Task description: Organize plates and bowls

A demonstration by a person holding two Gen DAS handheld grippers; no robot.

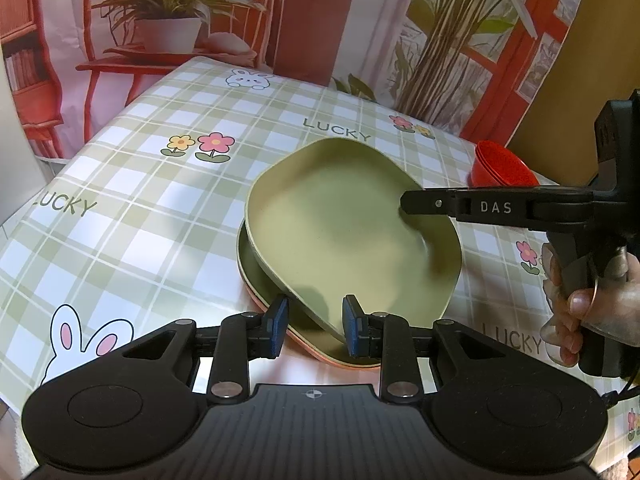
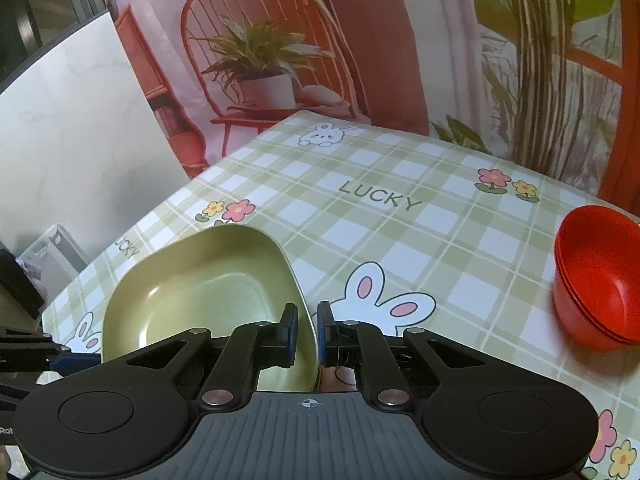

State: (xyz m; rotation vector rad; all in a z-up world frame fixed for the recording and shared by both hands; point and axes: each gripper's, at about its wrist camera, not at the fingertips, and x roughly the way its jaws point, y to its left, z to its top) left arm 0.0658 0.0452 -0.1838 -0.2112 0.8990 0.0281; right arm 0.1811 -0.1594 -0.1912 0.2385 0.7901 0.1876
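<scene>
A green square plate [image 1: 344, 236] is held tilted above a stack of plates, a darker green one [image 1: 256, 276] on an orange-pink one [image 1: 304, 350]. My right gripper [image 2: 308, 332] is shut on the green plate's [image 2: 200, 292] right rim; it also shows in the left wrist view [image 1: 404, 204]. My left gripper [image 1: 316, 322] is open, its blue pads either side of the tilted plate's near corner, over the stack. Stacked red bowls [image 2: 596, 280] stand at the right, also seen in the left wrist view [image 1: 502, 166].
The table wears a green plaid cloth [image 1: 140, 200] with rabbits and flowers. A printed backdrop [image 2: 280, 40] of a chair and plants hangs behind. A white panel [image 2: 72, 140] stands at the left.
</scene>
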